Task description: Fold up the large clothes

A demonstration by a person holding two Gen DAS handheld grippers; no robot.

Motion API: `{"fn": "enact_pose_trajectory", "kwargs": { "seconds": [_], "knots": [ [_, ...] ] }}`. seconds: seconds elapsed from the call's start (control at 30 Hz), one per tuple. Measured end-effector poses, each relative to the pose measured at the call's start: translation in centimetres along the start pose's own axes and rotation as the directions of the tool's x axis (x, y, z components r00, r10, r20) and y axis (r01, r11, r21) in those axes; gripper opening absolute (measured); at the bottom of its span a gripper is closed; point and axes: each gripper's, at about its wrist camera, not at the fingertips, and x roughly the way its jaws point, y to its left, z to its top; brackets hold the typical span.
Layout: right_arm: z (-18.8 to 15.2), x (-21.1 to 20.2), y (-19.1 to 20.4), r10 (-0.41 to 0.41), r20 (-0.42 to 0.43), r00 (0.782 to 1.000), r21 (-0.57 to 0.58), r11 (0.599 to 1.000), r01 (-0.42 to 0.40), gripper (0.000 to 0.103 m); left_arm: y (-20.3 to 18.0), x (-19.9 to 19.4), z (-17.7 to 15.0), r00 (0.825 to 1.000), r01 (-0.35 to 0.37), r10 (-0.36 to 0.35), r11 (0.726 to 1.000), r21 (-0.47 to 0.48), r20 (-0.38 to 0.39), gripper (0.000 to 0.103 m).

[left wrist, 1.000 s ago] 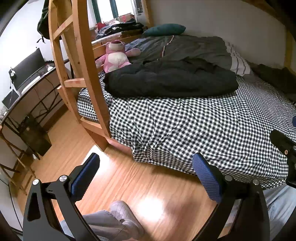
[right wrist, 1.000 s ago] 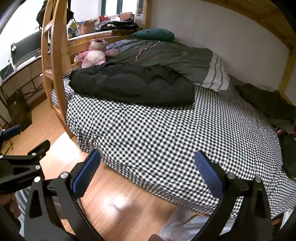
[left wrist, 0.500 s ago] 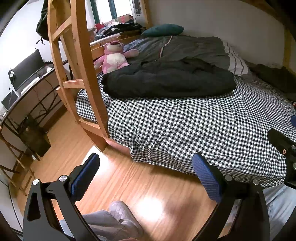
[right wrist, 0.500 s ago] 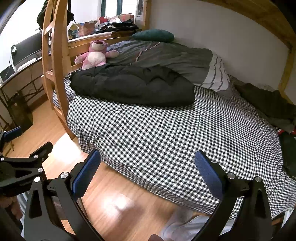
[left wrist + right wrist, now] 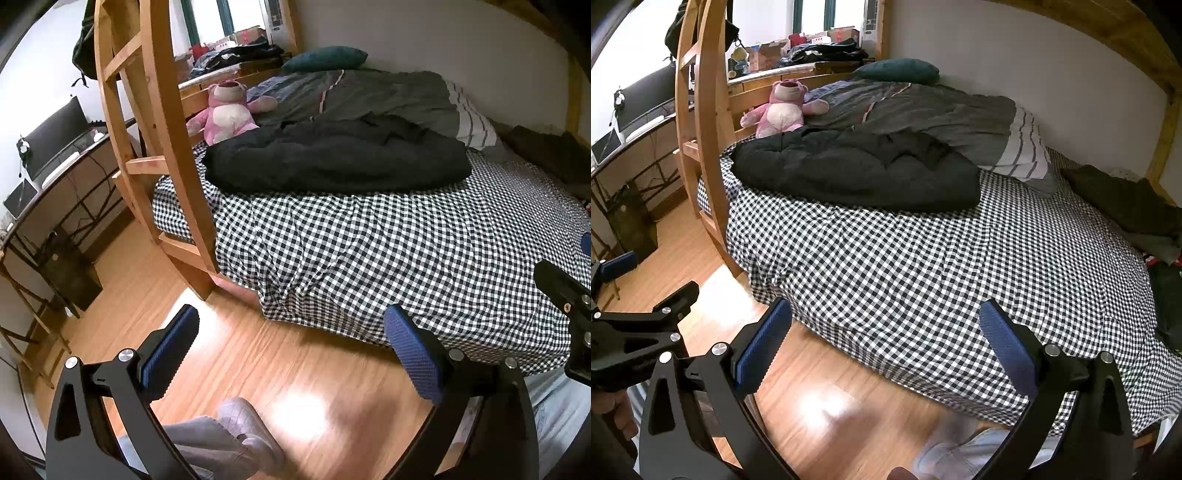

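With the left gripper (image 5: pixel 290 352) and right gripper (image 5: pixel 886 343) both spread wide and empty above the floor (image 5: pixel 280 369), reaching for the black coat (image 5: pixel 332 158) risks snagging the checked sheet (image 5: pixel 388 251) instead.

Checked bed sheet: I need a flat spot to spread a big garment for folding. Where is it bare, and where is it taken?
The checked sheet is bare from the near edge up to the black padded coat, and rightward to the dark olive clothes by the wall. Crowded: the far end, with the grey duvet, pink plush bear and teal pillow.
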Motion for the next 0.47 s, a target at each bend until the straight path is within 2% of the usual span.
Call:
{"fn": "enact_pose_trajectory", "kwargs": {
  "seconds": [0.47],
  "knots": [
    [-0.14, 0.14, -0.16, -0.004, -0.004, 1.000, 0.010, 1.000, 0.004, 0.100, 0.30, -0.10, 0.01, 1.000, -0.012, 0.012, 1.000, -0.010, 0.004, 0.098]
  ]
}}
